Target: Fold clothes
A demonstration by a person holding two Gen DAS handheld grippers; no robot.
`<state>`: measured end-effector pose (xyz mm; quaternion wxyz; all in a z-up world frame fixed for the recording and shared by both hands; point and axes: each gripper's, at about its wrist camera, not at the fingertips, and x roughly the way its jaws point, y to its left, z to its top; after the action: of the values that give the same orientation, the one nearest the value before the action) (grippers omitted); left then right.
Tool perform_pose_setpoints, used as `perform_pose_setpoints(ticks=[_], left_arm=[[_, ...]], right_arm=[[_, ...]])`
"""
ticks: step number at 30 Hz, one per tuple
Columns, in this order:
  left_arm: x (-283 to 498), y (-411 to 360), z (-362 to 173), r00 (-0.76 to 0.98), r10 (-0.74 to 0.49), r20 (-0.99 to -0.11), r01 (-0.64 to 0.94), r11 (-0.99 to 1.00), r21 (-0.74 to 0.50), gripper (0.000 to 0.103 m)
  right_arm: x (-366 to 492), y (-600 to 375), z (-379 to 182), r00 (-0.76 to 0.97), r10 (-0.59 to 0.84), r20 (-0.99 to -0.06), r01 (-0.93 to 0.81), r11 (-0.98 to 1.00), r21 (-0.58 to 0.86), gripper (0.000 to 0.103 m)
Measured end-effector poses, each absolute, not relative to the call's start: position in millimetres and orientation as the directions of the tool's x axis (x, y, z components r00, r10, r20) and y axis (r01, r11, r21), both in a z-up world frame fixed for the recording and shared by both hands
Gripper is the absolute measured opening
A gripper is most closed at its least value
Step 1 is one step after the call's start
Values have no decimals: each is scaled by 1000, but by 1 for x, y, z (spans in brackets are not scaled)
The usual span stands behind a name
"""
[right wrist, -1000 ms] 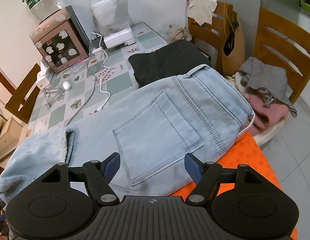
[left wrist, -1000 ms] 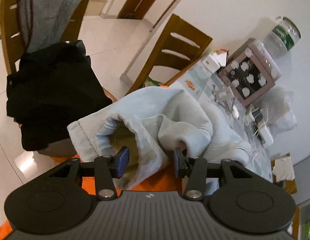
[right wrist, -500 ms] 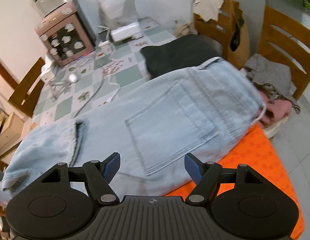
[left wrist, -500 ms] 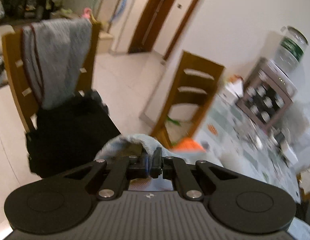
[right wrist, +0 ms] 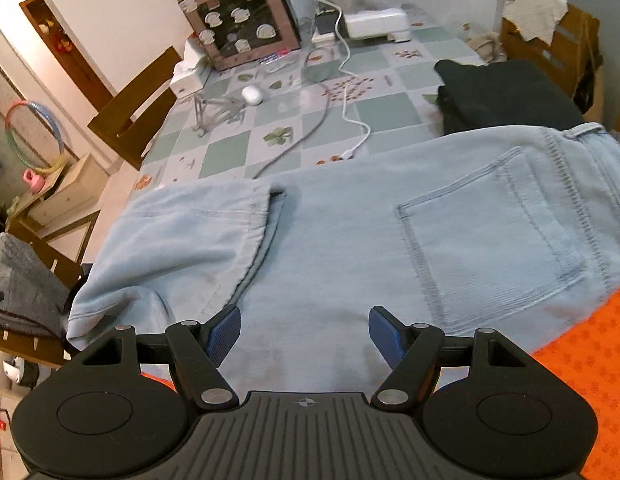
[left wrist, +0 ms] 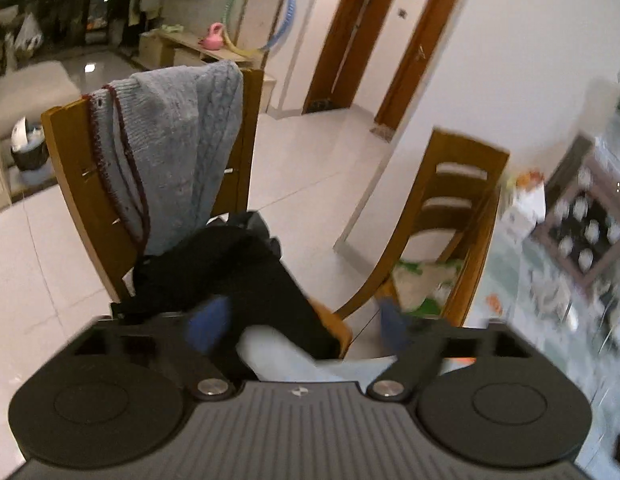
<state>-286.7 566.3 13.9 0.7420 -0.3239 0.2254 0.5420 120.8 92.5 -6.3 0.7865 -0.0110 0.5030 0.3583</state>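
Light blue jeans [right wrist: 350,248] lie across the table, back pocket [right wrist: 490,236] up at the right. One leg end [right wrist: 181,240] is folded back over the left part. My right gripper [right wrist: 305,332] hovers open just above the jeans near the front edge, with nothing between its blue pads [right wrist: 225,332]. My left gripper [left wrist: 301,326] points out over the table's end toward the chairs. Its jaws are opening and its blurred pads [left wrist: 207,328] touch nothing. A pale strip of the jeans [left wrist: 277,356] shows just below them.
A black garment [left wrist: 229,272] lies on a chair seat under a grey knit [left wrist: 177,140] draped on the chair back. A second wooden chair [left wrist: 450,220] stands beside the table. On the table are a pink stickered box [right wrist: 237,20], white cable [right wrist: 350,92], folded black cloth [right wrist: 502,92] and orange mat [right wrist: 582,380].
The left gripper shut on the jeans' leg end, carried it up and across, then sprang open and let go. The right gripper slid left along the jeans, still open.
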Motion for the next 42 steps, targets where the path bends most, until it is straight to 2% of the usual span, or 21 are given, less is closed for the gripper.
perform_pose_setpoints(ticks=[8,23,32,42], left_arm=[[-242,514,-5,437,528,-728,-886,391,-248,91],[-106,417,-6,653,306,-693,-625,734,-266,92],[-31,381,-23,680,181,-710,-521,801,-295,92],[59,358,-52,639,140,-756,-557,762,-330,93]], right_arm=[[130,86,-11,242,526,-815,-549,767,332,73],[144,28,-23,283,484,-828,-432,835,340,73],[142,-13,-27,315,462,-829,-353,868,349,74],[141,-49,-33,354,406,-843,-283,905,318,74]])
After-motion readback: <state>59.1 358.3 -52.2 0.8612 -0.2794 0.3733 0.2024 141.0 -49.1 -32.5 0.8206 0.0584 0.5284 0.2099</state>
